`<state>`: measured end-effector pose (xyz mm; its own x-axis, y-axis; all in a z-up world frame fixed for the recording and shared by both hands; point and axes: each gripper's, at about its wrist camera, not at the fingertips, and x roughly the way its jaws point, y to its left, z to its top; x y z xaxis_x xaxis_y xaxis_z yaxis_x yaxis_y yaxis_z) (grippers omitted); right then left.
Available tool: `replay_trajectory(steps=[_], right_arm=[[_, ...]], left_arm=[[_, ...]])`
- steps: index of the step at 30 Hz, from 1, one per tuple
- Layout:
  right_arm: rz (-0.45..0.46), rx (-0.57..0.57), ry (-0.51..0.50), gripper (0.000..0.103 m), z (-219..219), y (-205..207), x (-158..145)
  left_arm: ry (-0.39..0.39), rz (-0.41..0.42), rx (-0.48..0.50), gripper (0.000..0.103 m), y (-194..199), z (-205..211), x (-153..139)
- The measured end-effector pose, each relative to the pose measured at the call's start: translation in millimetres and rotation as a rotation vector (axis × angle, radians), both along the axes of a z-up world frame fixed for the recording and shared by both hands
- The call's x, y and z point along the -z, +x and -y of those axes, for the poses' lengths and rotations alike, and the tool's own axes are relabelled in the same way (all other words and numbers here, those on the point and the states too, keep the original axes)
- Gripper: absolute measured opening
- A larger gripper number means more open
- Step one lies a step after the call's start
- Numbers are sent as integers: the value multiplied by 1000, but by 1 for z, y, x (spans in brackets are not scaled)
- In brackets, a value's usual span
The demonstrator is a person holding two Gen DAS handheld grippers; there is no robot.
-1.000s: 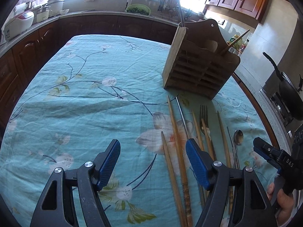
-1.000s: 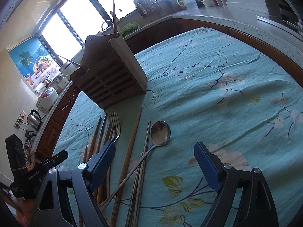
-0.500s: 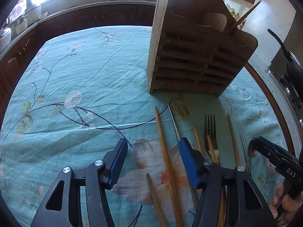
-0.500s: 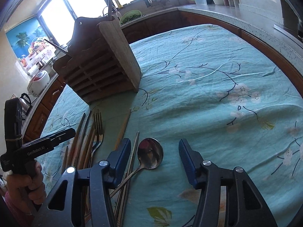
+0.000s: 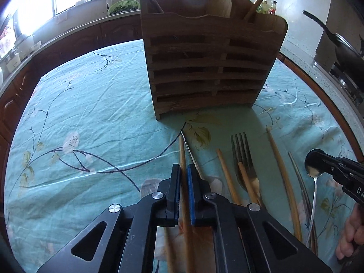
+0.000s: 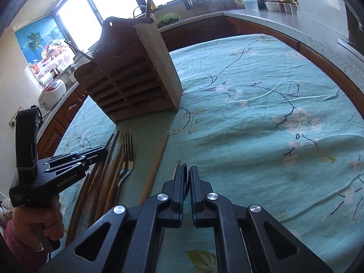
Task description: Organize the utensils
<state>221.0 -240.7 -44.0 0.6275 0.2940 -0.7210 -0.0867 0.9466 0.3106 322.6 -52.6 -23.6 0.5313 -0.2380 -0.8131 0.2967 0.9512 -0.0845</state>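
A teal flowered cloth (image 5: 95, 104) covers the counter, kitchen cabinets and bright windows behind. The wooden rack (image 5: 209, 66) stands mid-counter, wide bare cloth to its left. Utensils lie in a row before it: chopsticks, a fork (image 5: 241, 157). The left tool (image 5: 183, 182) is clamped on a wooden chopstick (image 5: 182, 152); the right tool (image 6: 186, 178) pinches the spoon (image 5: 313, 182) at its bowl.

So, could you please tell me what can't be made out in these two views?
- Left wrist view: the near end of the wooden chopstick is hidden under the left gripper.
- Right wrist view: the spoon is mostly hidden by the right gripper.
- Both views: the wooden utensil holder walls hide its contents.
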Motion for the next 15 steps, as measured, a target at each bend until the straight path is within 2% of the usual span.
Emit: replay_trajectory(steps=[8, 15], right_arm=[[123, 10, -4, 4, 0, -25, -50], [236, -11, -85, 4, -13, -41, -91]], left_arm=[[-209, 59, -28, 4, -40, -43, -52], [-322, 143, -25, 4, -77, -73, -95]])
